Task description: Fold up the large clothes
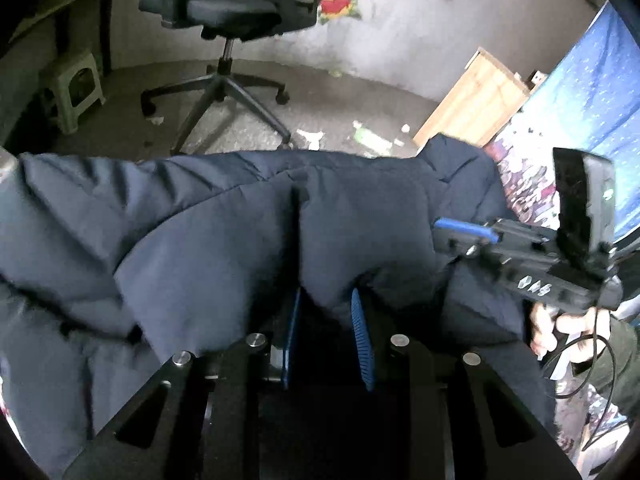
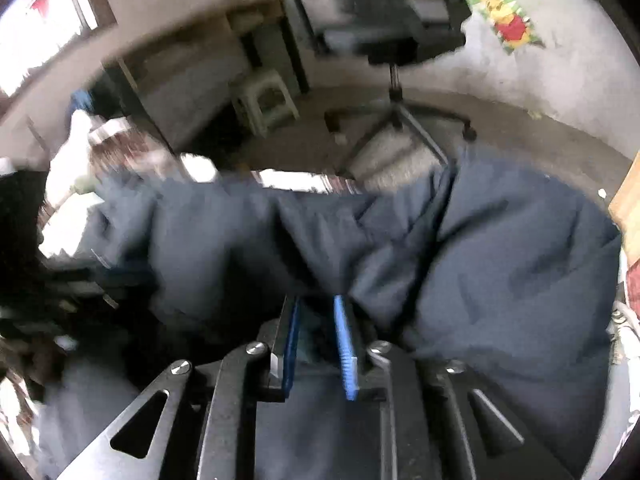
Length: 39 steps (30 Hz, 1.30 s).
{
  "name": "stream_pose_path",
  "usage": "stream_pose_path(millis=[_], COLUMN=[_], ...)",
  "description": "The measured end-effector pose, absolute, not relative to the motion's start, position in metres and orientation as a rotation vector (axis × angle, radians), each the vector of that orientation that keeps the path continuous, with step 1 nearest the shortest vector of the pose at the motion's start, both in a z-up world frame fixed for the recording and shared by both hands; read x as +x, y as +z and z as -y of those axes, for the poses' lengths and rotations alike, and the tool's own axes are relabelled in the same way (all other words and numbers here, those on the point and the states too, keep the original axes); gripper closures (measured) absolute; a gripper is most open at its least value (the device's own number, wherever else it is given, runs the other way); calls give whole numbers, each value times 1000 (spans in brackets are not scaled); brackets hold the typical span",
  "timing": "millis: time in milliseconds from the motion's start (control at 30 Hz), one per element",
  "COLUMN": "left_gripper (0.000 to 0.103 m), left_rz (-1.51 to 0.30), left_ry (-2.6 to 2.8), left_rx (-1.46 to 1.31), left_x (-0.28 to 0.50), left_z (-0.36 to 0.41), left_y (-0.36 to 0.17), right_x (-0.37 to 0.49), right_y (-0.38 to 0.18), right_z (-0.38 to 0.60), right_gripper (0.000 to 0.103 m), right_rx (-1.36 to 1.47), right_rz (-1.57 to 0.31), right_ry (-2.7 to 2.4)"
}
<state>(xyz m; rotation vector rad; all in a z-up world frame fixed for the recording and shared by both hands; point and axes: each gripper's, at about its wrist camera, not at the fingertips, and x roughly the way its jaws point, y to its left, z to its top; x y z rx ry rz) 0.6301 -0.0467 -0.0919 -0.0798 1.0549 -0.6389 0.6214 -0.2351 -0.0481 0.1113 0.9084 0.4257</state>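
1. Left gripper (image 1: pixel 326 304) and right gripper (image 2: pixel 318 312) each pinch a bunched fold of the navy padded jacket (image 1: pixel 200 232), lifted near camera.
2. Slick, thick fabric could slip out.
3. Uneven pull skews the fold; far hem may drop toward the floor (image 1: pixel 340 108).

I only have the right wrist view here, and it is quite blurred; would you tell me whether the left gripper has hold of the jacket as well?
Observer: Yes. In the left wrist view the left gripper is closed on a bunched fold of the navy jacket.
Operator: Thank you. Is my right gripper visible from there?
Observer: It is; the right gripper sits at the jacket's right side, one blue pad showing against the fabric.
Operator: What lies beyond it?
Observer: A blue starry cloth and a wooden cabinet.
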Motion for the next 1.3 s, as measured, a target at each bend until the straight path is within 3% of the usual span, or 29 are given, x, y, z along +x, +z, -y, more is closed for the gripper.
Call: stream_pose_path(millis=[133,267,500,667,767,833,900,1033,1167,1300], left_gripper=[80,87,89,89,89,99,99,99,99,99], left_rz=[-1051,-1098,-1067,-886,-1016,-1053,-1050,-1019,-815,-829], left_ry=[-609,-591,-567,-611,-497,-462,-443,-437,-410,-293], left_rx=[-102,-152,-160,-134,-122,-146,-135,-95,-109,-169], left_x=[624,628,623,594,614,620,621,614,595,611], left_z=[28,18,22,17,16,17,21,22,10,3], left_y=[-91,-102,-101,-60,-83,-98,-103,-93,-69,-77], right_x=[627,648,641,612,608,609,611,596,598,628], right_y=[-18,-63,-82,-70,-86,-91,-93,-62,-21,-40], right_z=[206,168,189,206,195,192,191,207,231,252], right_gripper=[83,82,85,85,84,84,85,85,83,83], right_rx=[96,-22,86,88,10,2,8,43,-6,66], right_rz=[-838,-991,-933,-954,-991,-984,-980,-868,-688,-779], right_ry=[532,492,503,532,510,497,489,490,345,195])
